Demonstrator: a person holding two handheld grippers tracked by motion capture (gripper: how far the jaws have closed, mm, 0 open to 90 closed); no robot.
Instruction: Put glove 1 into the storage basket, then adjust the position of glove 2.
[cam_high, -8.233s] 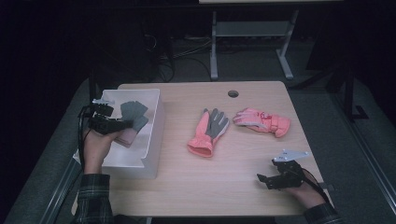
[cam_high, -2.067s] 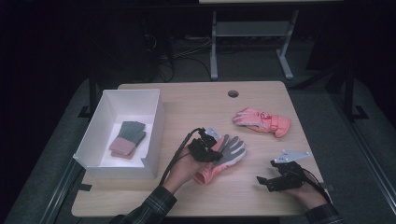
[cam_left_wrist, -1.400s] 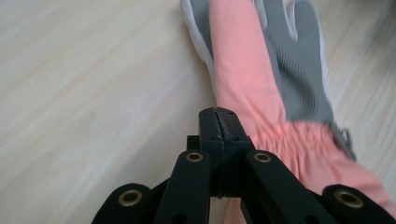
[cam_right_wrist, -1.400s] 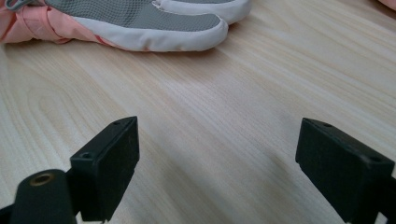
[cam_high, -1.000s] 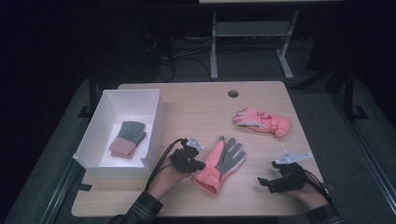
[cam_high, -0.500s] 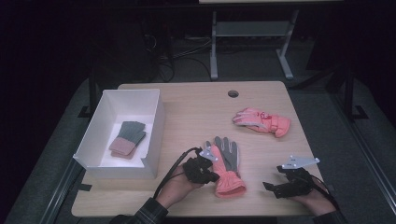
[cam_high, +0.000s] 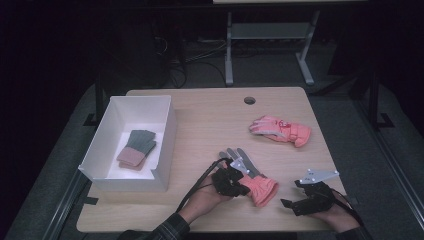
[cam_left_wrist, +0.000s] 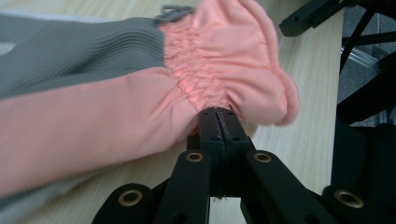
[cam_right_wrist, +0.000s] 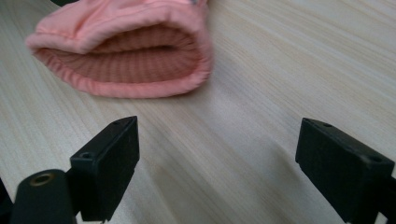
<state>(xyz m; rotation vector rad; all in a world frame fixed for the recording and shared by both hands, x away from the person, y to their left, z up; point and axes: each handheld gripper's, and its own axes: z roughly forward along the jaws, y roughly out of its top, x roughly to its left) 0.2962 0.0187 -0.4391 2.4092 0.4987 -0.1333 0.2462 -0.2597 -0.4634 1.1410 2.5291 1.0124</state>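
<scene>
A pink and grey glove (cam_high: 252, 179) lies near the table's front edge, fingers pointing away, cuff toward the person. My left gripper (cam_high: 235, 181) is shut on its pink side by the cuff; in the left gripper view the jaws pinch the gathered pink fabric (cam_left_wrist: 219, 88). My right gripper (cam_high: 295, 200) sits to the glove's right, open, with nothing between its jaws. Its own view faces the glove's open cuff (cam_right_wrist: 130, 56) a short way ahead. A second pink glove (cam_high: 281, 130) lies at the back right of the table.
A white box (cam_high: 112, 127) stands at the table's left with a folded grey and pink pair of gloves (cam_high: 137, 149) inside. A round cable hole (cam_high: 249, 100) is near the far edge. A metal stand (cam_high: 265, 32) is behind the table.
My left gripper has dragged the pink and grey glove toward the front edge and turned it, cuff now facing the right gripper. The right gripper has stayed near the front right corner.
</scene>
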